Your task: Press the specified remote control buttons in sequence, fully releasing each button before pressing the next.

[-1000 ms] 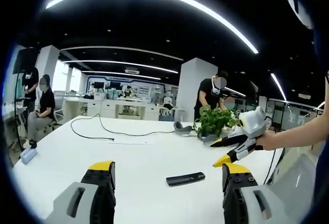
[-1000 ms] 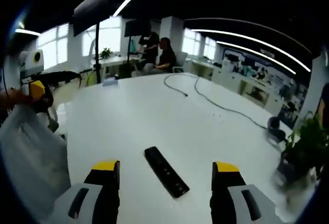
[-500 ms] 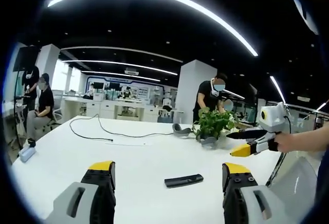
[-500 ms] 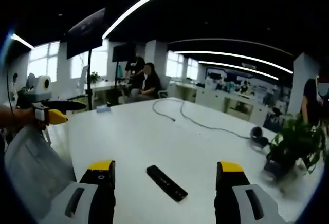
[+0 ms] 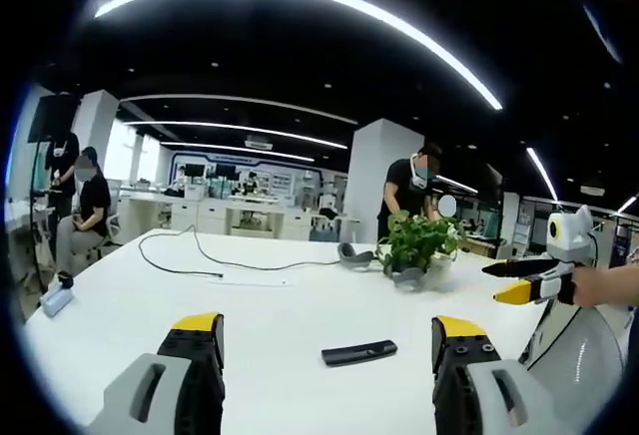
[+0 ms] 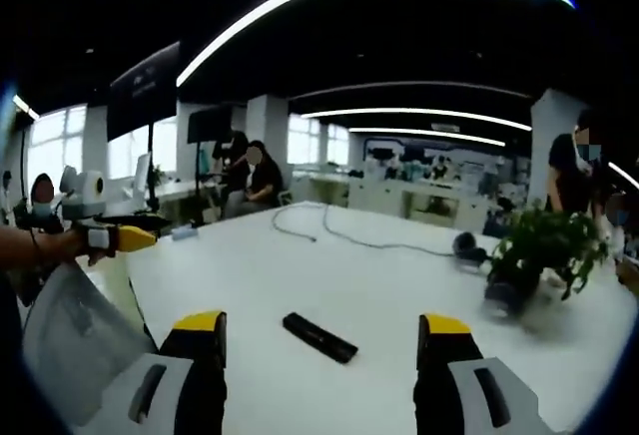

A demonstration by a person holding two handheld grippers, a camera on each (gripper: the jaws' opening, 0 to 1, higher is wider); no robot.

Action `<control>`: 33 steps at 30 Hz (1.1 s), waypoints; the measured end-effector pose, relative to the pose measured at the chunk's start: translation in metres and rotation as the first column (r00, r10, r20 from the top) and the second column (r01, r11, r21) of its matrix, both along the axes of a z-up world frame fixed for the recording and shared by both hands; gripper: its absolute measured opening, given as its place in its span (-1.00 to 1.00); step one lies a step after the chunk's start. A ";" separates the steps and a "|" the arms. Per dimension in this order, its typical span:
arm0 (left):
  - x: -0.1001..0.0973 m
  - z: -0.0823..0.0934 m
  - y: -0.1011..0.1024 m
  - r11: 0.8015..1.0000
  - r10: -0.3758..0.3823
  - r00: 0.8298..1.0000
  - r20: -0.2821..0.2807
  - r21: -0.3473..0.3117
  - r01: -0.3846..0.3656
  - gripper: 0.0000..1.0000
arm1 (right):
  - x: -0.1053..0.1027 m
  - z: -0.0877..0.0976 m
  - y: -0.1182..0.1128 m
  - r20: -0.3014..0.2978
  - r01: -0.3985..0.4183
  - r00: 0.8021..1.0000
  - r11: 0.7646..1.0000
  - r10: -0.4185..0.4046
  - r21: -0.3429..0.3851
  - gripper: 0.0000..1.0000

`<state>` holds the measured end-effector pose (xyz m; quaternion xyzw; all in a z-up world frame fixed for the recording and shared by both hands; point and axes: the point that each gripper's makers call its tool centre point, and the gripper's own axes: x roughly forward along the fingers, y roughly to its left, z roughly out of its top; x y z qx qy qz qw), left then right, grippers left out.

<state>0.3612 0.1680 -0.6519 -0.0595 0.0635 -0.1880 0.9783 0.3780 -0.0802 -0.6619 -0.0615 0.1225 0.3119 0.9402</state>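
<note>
White office table [image 5: 120, 305] carries remote [image 5: 358, 352] at 5 o'clock, untouched; left gripper [image 5: 329, 335] and right gripper [image 6: 319, 330] both spread, well above it—no press begun, judging.

No legible text, label, brand, number or sign appears on any surface in either gripper view.

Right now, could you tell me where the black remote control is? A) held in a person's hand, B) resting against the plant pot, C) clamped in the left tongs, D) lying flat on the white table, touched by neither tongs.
D: the remote control lies flat on the white table, apart from the potted plant, ahead of the open left tongs.
</note>
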 end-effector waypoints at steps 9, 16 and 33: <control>-0.004 -0.001 -0.009 0.999 -0.037 0.999 -0.003 0.022 0.037 0.78 | -0.008 0.004 -0.031 0.005 0.115 0.993 0.993 -0.115 -0.002 0.54; -0.009 0.001 -0.008 0.999 -0.042 0.999 0.009 -0.022 0.042 0.79 | -0.006 0.001 -0.035 0.038 0.144 0.989 0.988 -0.141 -0.061 0.57; -0.012 -0.014 -0.025 0.981 -0.143 0.990 -0.012 0.133 0.143 0.78 | -0.004 -0.005 -0.048 0.059 0.225 0.974 0.962 -0.219 -0.154 0.54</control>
